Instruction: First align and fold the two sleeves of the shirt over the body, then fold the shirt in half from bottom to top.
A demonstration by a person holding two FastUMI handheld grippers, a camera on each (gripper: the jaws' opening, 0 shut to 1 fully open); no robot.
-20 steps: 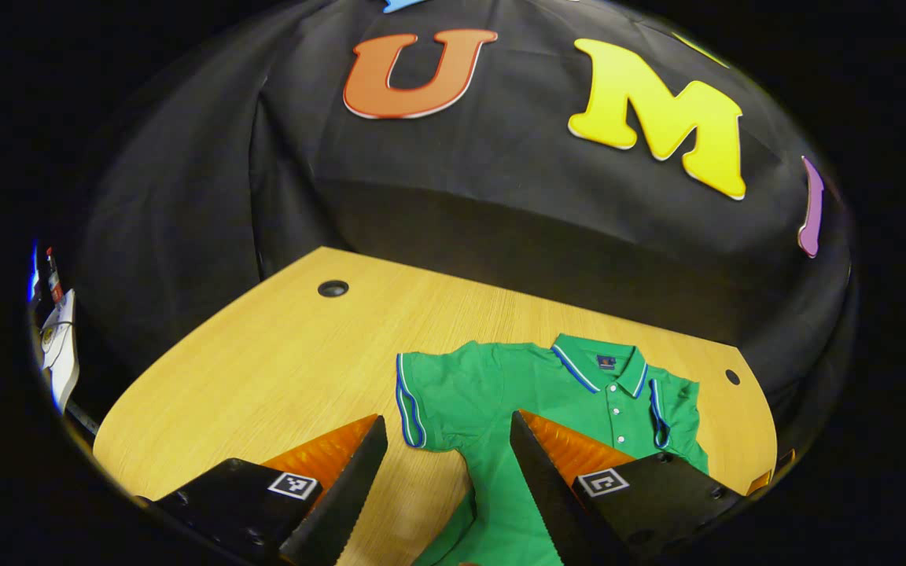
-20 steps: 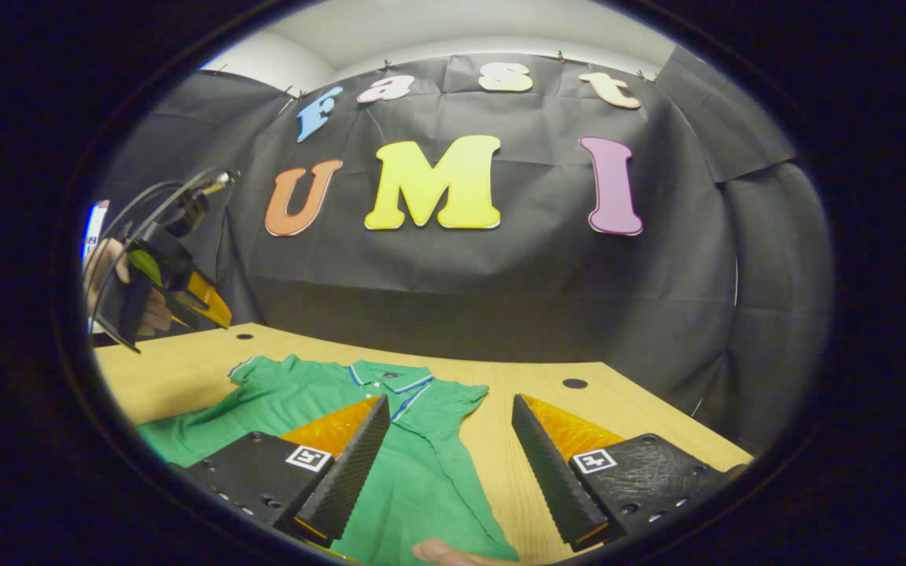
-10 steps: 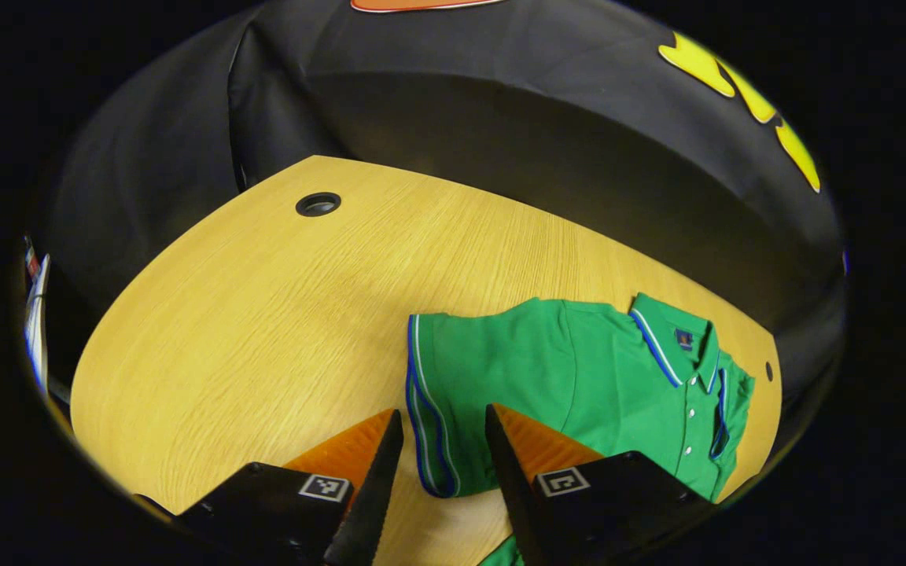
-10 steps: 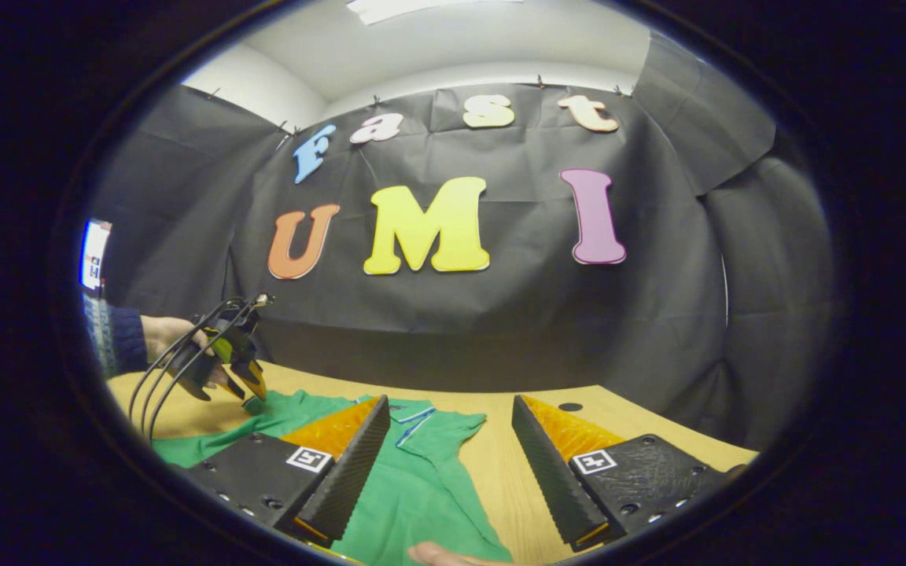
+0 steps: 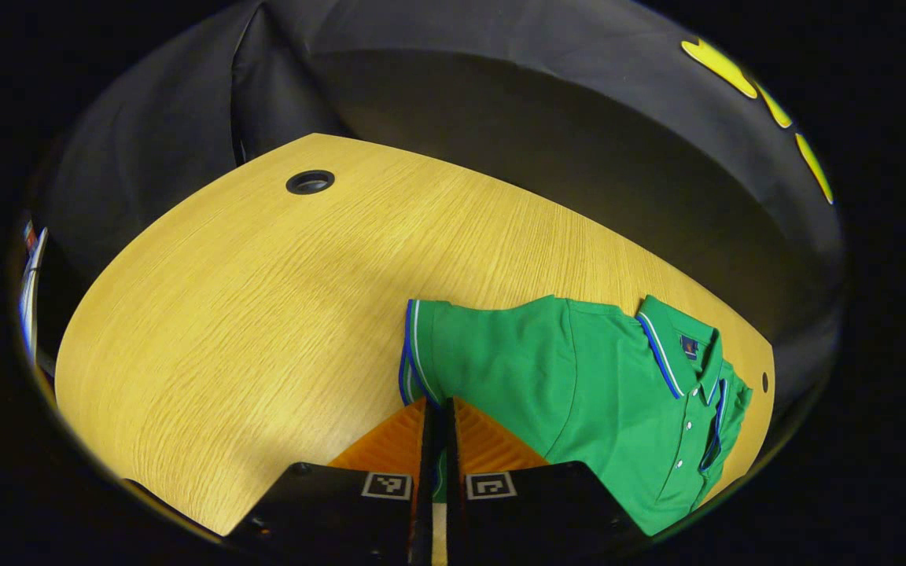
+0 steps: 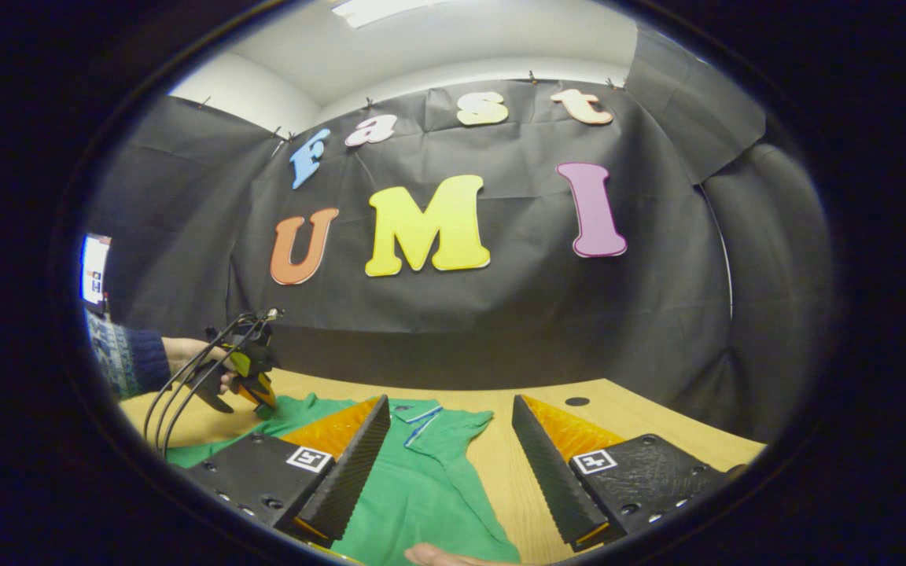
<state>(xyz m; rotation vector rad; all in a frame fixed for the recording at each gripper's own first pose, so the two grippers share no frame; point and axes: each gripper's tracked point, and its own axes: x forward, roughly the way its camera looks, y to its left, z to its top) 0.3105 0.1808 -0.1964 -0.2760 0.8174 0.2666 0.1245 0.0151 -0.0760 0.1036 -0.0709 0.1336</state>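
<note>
A green polo shirt (image 5: 579, 377) with blue and white trim lies flat on the wooden table (image 5: 264, 299), collar toward the far edge. My left gripper (image 5: 439, 409) is shut on the hem corner of the shirt's near sleeve (image 5: 453, 354); a strip of green cloth shows between its fingers. In the right gripper view, my right gripper (image 6: 449, 409) stands open low over the shirt (image 6: 421, 487), with the body and other sleeve (image 6: 469, 420) between its fingers. The left gripper (image 6: 256, 389) shows there at the far left, held by a hand at the sleeve.
A round cable hole (image 5: 310, 181) sits in the table's far left corner, and another hole (image 6: 576, 402) lies near the far right. A patterned sleeve (image 6: 127, 365) reaches in from the left. A fingertip (image 6: 437, 555) shows at the shirt's near edge.
My left gripper came down to the sleeve hem and shut on it. The right gripper stayed open and barely moved.
</note>
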